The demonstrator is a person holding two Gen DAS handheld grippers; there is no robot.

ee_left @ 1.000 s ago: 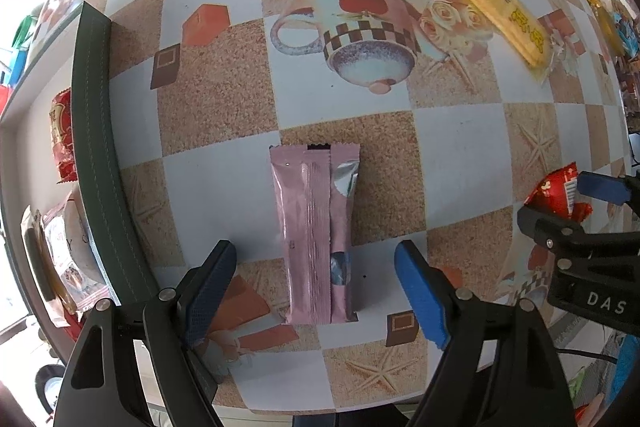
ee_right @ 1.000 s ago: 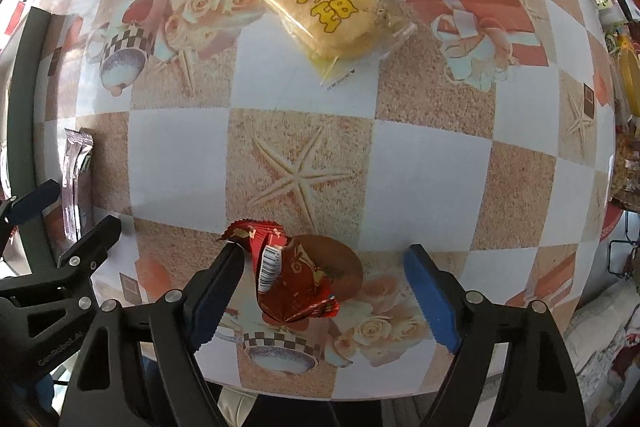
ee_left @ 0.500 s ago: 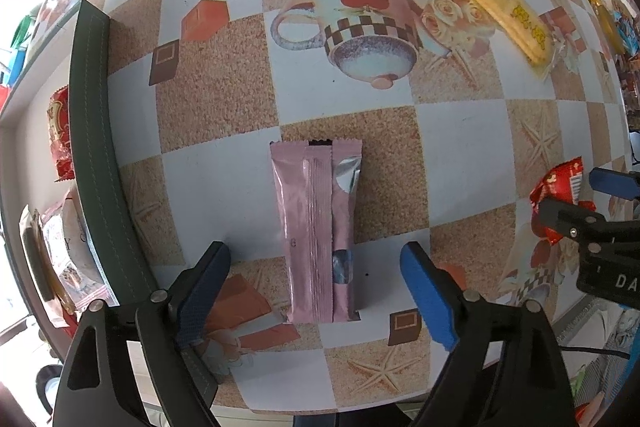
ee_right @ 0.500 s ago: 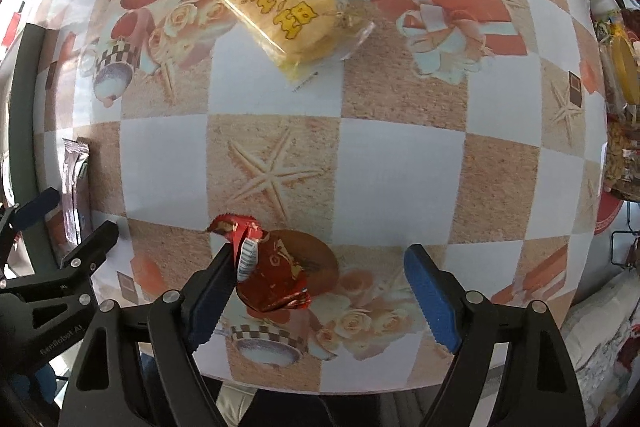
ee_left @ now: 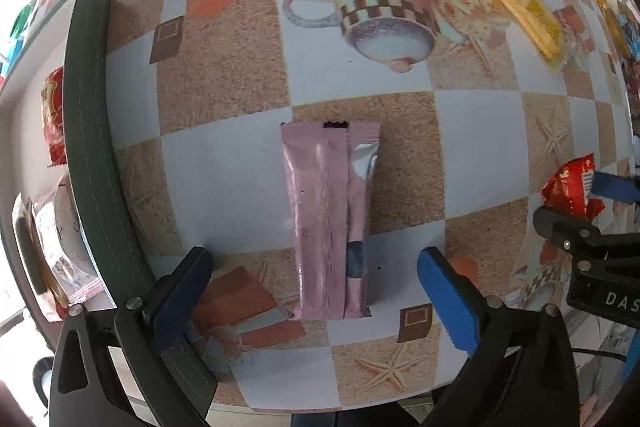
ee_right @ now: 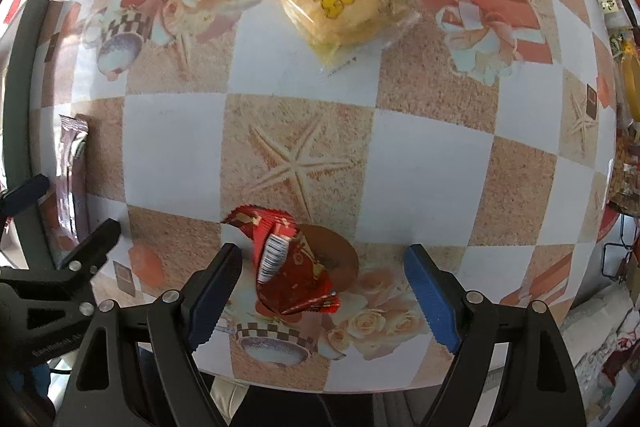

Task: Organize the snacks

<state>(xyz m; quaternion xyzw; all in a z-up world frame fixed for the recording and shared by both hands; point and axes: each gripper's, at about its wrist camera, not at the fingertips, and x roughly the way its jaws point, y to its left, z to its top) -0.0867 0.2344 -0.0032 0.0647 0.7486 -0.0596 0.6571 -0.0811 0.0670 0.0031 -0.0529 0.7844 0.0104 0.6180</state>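
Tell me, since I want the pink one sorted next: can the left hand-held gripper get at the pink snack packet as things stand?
Probably yes. The left hand-held gripper hangs right over the pink snack packet, jaws opening, the packet lying flat between them with bare tablecloth either side.

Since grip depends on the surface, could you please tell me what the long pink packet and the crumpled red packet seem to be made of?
Long pink packet: probably metallised plastic film, glossy; it shows bright streaks and a silvery patch. Crumpled red packet: likely thin shiny foil-like film, sharply creased, with a printed barcode.
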